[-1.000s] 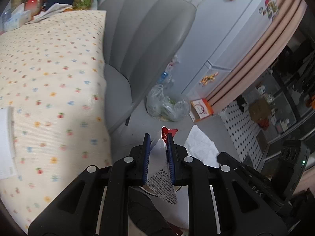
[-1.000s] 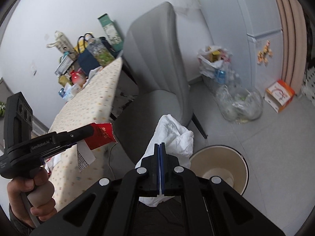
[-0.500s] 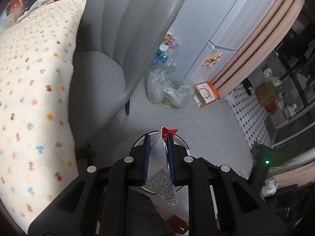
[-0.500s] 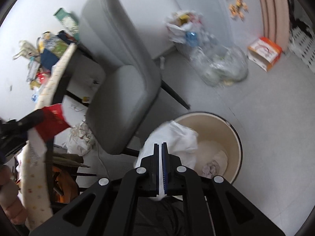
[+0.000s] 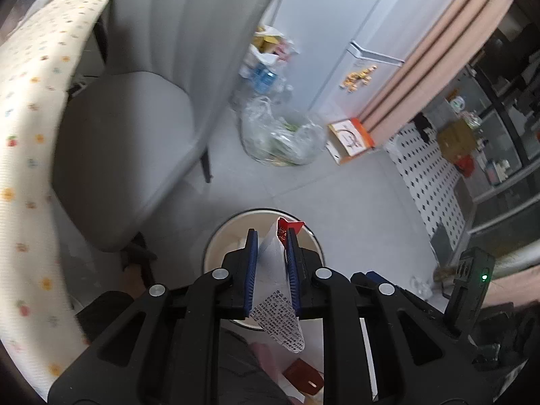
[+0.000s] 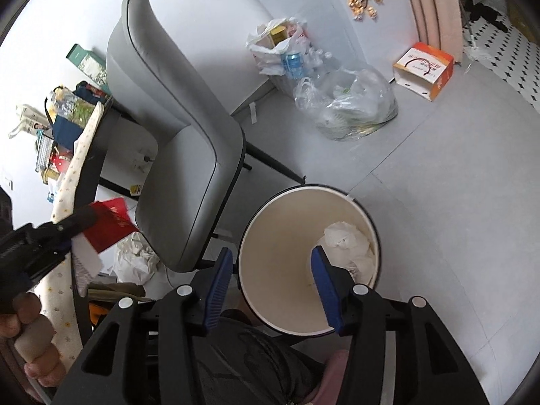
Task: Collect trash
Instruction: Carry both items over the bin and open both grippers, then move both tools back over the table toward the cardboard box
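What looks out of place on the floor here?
Crumpled white paper lies loose on the floor under the chair, outside the bin. A tissue is already in the bin; the left gripper holds a wrapper.

The bin (image 6: 308,263) looks like smooth cream plastic with a dark rim; crumpled white tissue (image 6: 347,239) lies inside. The wrapper (image 5: 276,290) is thin printed film, red and white, slightly glossy. The chair (image 6: 189,155) wears matt grey upholstery. The floor (image 6: 455,185) is smooth, pale tile. A clear, shiny plastic bag (image 6: 351,104) sits far right.
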Demonstrator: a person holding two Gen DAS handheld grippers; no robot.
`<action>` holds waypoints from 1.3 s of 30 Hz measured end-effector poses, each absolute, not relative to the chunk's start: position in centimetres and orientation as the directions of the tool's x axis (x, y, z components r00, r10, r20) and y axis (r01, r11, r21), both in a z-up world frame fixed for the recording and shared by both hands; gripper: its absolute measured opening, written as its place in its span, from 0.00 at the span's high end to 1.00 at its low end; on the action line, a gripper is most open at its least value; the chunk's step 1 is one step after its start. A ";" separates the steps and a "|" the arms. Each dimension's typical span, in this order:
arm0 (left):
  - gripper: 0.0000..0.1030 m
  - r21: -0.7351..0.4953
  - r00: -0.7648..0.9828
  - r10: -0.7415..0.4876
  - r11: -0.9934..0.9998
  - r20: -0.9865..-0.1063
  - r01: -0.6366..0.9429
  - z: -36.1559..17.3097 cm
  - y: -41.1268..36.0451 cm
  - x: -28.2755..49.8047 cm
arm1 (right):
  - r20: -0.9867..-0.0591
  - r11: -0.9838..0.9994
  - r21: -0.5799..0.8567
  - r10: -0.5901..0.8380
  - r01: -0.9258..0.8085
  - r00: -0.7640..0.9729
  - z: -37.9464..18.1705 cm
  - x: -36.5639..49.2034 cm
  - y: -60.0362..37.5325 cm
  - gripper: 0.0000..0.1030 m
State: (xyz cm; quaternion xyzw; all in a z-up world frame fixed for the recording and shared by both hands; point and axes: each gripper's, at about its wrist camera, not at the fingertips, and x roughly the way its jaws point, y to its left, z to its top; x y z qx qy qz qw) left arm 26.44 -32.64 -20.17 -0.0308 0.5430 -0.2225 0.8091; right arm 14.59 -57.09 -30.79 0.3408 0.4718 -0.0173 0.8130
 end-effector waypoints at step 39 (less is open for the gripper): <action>0.06 -0.374 0.668 -0.364 0.917 -0.649 0.137 -6.4 -12.7 18.6 | -0.633 0.902 0.427 0.248 0.064 0.734 -11.0 13.0 -43.8 0.08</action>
